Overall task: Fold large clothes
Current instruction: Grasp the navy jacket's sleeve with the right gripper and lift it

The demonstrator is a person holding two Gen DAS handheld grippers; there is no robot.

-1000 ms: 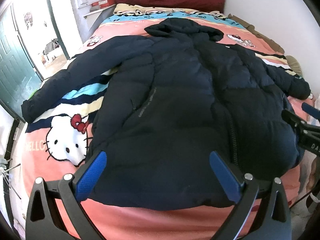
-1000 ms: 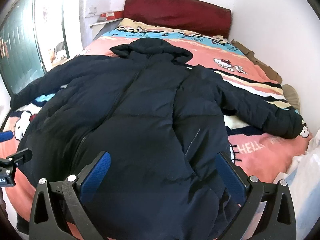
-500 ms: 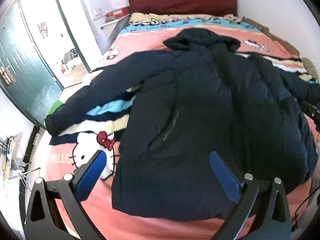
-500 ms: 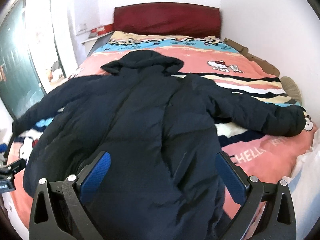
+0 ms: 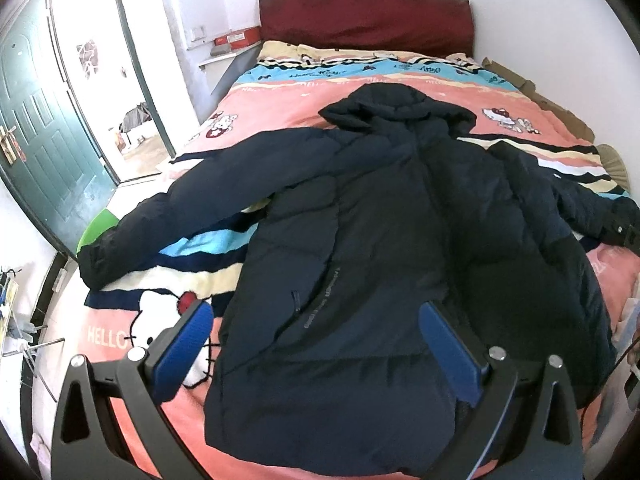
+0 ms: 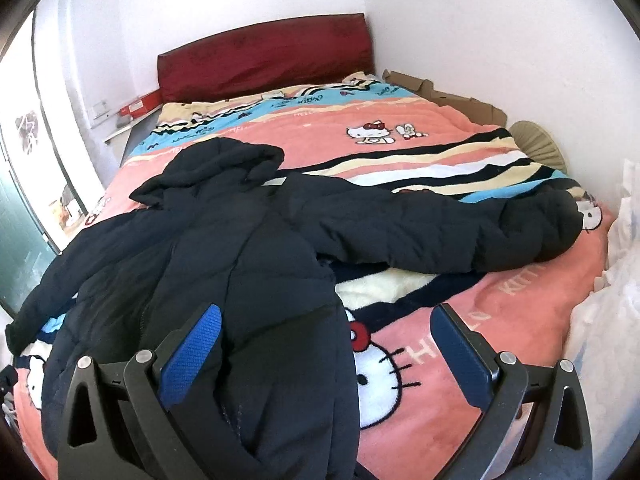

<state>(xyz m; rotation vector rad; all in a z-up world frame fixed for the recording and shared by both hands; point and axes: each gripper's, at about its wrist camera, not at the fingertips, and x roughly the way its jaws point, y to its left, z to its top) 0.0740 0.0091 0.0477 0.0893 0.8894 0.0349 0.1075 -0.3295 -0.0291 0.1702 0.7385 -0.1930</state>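
Note:
A large dark navy hooded puffer jacket [image 5: 380, 248] lies spread flat on the bed, hood toward the headboard, both sleeves stretched out to the sides. It also shows in the right wrist view [image 6: 224, 280], with its right sleeve [image 6: 460, 232] lying across the blanket. My left gripper [image 5: 316, 344] is open and empty, held above the jacket's hem on its left half. My right gripper [image 6: 326, 348] is open and empty, above the jacket's right hem edge and the blanket.
The bed carries a pink striped Hello Kitty blanket [image 5: 280, 100], with a dark red headboard [image 5: 364, 20] against the back wall. A green door [image 5: 36, 128] and an open doorway stand at the left. Cardboard [image 6: 440, 92] and white bedding [image 6: 608, 300] lie along the right wall.
Both grippers have pulled back and risen from the jacket. The left view has swung left, the right view right toward the right sleeve. Both stay open; the jacket has not moved.

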